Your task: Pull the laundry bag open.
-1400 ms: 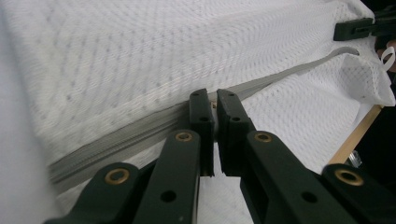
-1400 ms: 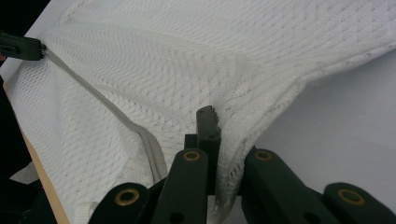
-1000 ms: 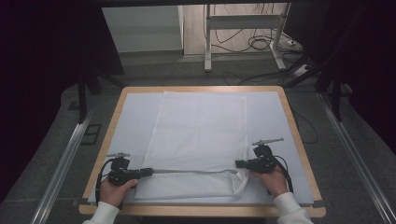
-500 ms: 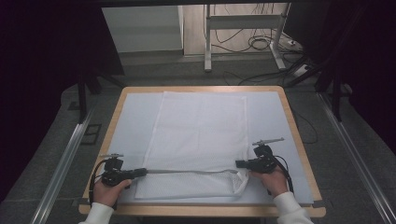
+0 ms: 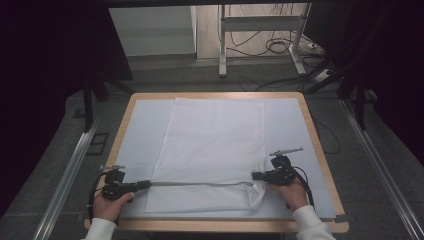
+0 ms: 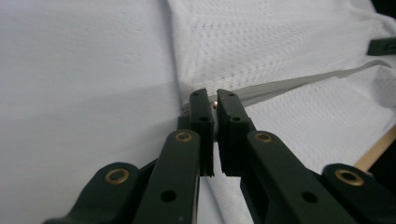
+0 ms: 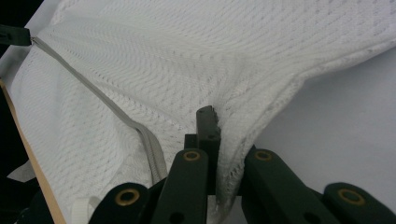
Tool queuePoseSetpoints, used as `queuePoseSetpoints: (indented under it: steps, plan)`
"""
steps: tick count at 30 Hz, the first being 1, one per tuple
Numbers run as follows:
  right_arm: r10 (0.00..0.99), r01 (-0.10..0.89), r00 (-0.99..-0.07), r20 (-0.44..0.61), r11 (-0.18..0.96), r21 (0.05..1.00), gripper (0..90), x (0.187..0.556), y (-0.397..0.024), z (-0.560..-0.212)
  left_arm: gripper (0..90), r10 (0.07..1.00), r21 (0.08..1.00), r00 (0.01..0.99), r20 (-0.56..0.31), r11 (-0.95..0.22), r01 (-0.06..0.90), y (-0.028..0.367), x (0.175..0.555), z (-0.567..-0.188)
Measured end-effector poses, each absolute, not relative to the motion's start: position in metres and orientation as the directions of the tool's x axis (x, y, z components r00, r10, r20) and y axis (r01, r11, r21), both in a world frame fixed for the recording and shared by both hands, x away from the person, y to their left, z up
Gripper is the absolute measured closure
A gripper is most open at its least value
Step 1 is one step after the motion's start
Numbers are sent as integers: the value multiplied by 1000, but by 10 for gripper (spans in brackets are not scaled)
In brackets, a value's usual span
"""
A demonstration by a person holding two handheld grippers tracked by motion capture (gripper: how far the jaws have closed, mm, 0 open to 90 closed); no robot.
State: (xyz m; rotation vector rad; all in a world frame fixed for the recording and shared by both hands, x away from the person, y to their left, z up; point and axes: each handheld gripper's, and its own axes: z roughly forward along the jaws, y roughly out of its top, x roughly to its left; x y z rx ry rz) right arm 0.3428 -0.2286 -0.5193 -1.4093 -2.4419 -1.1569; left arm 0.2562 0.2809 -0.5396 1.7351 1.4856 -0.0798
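Note:
A white mesh bag [image 5: 215, 145] lies flat on the white mat [image 5: 140, 130], with a grey zipper [image 5: 200, 184] running straight across its near end. My left gripper [image 5: 148, 183] is at the zipper's left end, just past the bag's left edge. In the left gripper view my left gripper [image 6: 213, 95] is shut on the small metal zipper pull [image 6: 215, 103]. My right gripper [image 5: 254, 175] is at the bag's near right corner. In the right gripper view my right gripper [image 7: 217, 116] is shut on a bunched fold of the mesh bag [image 7: 187, 56], beside the zipper [image 7: 116, 116].
The mat covers a wooden-edged table [image 5: 320, 150]. Bare mat lies left and right of the bag. Metal rails [image 5: 70, 170] run along both sides of the table on the floor, and a table frame with cables [image 5: 280, 45] stands beyond the far edge.
My left gripper has slid a little to the left with the zipper pull, drawing the zipper line longer. The right gripper has stayed put on the bag's corner.

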Motion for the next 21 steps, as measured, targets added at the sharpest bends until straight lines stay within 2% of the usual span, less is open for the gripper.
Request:
queuePoseSetpoints:
  steps: [4, 15, 21]
  plan:
    - [705, 776, -568, 426, 287, 561, 883, 343, -228, -520, 860, 834, 536, 291, -468, 6, 844, 280, 256, -540]
    - [708, 775, -567, 421, 286, 563, 882, 343, -228, -520, 863, 820, 535, 289, -494, 25, 845, 280, 256, -540]
    - [714, 767, -570, 405, 288, 573, 858, 342, -227, -519, 859, 825, 556, 300, -479, 20, 831, 276, 253, -538]
